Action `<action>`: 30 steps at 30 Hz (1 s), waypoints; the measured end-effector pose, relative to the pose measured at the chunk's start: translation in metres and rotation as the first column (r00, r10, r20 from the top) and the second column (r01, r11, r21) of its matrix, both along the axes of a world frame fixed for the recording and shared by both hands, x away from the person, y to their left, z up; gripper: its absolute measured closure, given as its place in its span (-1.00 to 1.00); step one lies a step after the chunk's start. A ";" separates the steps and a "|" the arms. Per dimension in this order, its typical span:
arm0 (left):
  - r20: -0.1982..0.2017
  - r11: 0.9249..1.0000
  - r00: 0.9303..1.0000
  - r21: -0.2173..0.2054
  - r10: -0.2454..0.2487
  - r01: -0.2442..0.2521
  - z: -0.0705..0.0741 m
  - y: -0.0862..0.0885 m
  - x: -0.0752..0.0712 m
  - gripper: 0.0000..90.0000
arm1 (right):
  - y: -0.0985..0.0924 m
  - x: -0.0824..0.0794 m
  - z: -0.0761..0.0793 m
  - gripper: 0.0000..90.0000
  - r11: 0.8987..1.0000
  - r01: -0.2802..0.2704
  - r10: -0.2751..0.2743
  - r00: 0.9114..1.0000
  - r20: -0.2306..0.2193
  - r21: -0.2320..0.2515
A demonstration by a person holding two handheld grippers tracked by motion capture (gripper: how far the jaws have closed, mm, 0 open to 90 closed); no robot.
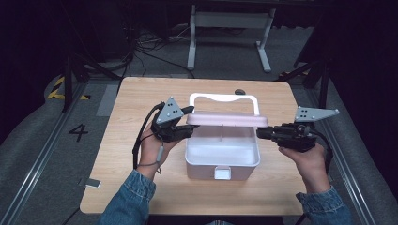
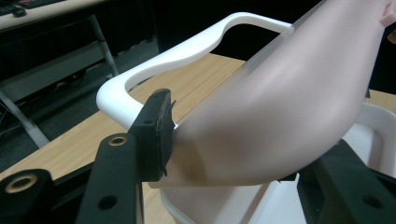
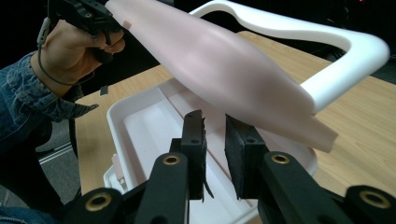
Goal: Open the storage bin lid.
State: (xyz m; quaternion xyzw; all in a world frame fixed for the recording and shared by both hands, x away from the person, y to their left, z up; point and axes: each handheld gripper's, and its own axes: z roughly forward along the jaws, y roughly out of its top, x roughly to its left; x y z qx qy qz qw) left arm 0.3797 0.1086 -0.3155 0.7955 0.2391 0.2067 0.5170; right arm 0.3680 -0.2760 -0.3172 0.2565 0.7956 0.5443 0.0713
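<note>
A white box (image 1: 202, 169) stands open in the middle of the wooden table (image 1: 141, 103). Its pink lid (image 1: 227, 119) is raised above the box's far half, with the white handle (image 1: 224, 97) arching behind it. My left gripper (image 1: 190, 123) is shut on the lid's left end; in the left gripper view the lid (image 2: 280, 107) sits between the jaws of that gripper (image 2: 247, 140). My right gripper (image 1: 260, 133) is at the lid's right end. In the right gripper view its jaws (image 3: 214, 119) stand slightly apart with nothing between them, below the lid (image 3: 224, 70).
A white latch (image 1: 222, 173) sits on the box's front wall. A small dark object (image 1: 240, 91) lies at the table's far edge, and a small tag (image 1: 93, 183) at its front left corner. A white desk frame (image 1: 230, 21) stands on the floor beyond.
</note>
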 end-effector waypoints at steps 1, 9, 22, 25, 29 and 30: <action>-0.002 1.000 1.000 -0.004 -0.003 0.003 0.001 0.001 0.002 0.13 | -0.001 0.000 0.000 0.73 1.000 0.004 -0.004 1.000 0.000 0.001; -0.019 0.999 1.000 -0.048 -0.017 0.016 0.005 0.005 0.013 0.20 | -0.013 -0.002 0.002 0.71 0.999 0.029 -0.030 1.000 0.005 0.013; -0.028 1.000 0.999 -0.020 -0.024 0.024 0.017 0.001 0.029 0.41 | -0.034 -0.004 0.003 0.65 0.997 0.077 -0.076 0.997 0.034 -0.023; -0.042 0.999 0.999 -0.032 -0.032 0.031 0.018 0.002 0.035 0.42 | -0.040 -0.005 0.003 0.61 0.994 0.098 -0.097 0.995 0.040 -0.041; -0.046 0.999 0.998 -0.021 -0.030 0.030 0.021 0.002 0.040 0.44 | -0.048 -0.006 0.002 0.55 0.990 0.126 -0.122 0.991 0.051 -0.070; -0.045 0.999 0.998 -0.017 -0.034 0.034 0.021 0.001 0.041 0.44 | -0.049 -0.006 0.001 0.53 0.988 0.133 -0.130 0.990 0.050 -0.076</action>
